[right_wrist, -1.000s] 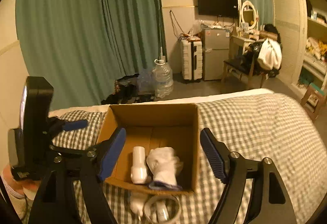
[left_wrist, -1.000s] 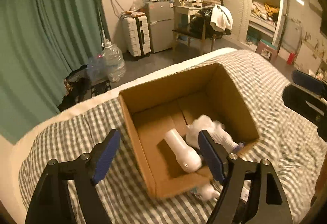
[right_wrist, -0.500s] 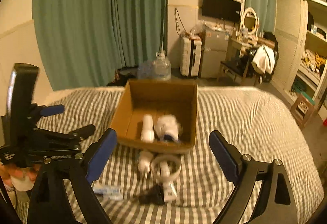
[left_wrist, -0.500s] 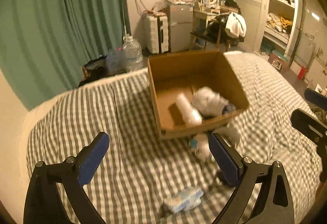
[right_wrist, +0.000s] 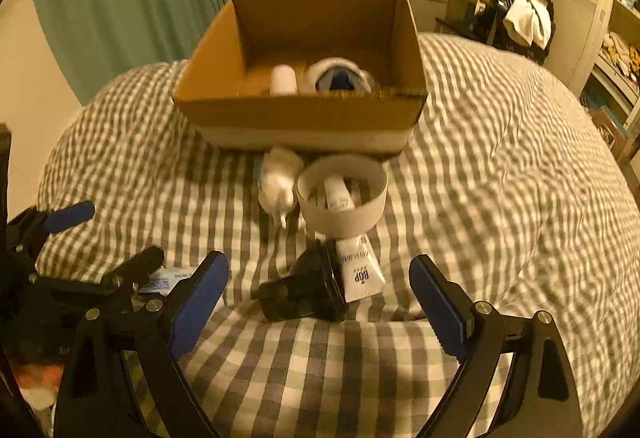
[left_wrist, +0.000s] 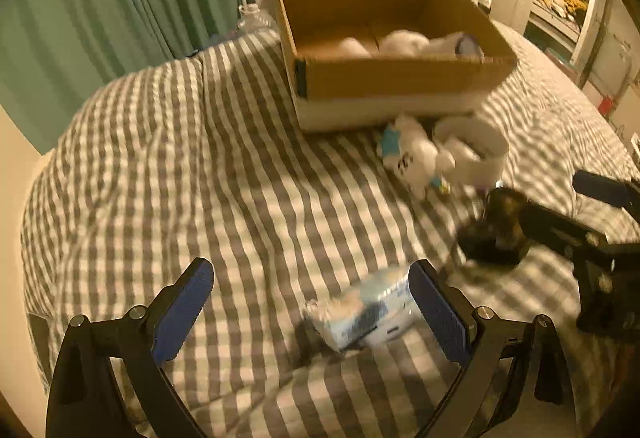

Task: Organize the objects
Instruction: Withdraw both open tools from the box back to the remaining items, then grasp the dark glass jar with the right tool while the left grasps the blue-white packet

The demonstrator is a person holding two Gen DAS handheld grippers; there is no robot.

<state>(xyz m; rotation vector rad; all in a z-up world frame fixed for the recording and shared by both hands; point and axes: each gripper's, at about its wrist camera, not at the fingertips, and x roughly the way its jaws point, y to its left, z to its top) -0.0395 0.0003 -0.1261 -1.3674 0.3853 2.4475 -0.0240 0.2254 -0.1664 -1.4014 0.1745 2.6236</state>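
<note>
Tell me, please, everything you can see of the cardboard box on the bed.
The cardboard box is brown corrugated card, open-topped, with a pale band along the base of its near wall. It sits upright on the checked bedspread. Inside lie a white bottle and a white bundle. More items crowd its near wall.

The box (right_wrist: pixel 304 118) is matt brown cardboard, with a paler band low on its near wall. The bed cover (right_wrist: pixel 500 178) is soft checked cloth (grey and white). The packet (left_wrist: pixel 366 312) looks like glossy, crinkled plastic film. The white tube (right_wrist: pixel 358 268) is smooth, and the dark object (right_wrist: pixel 304 288) beside it is shiny black
</note>
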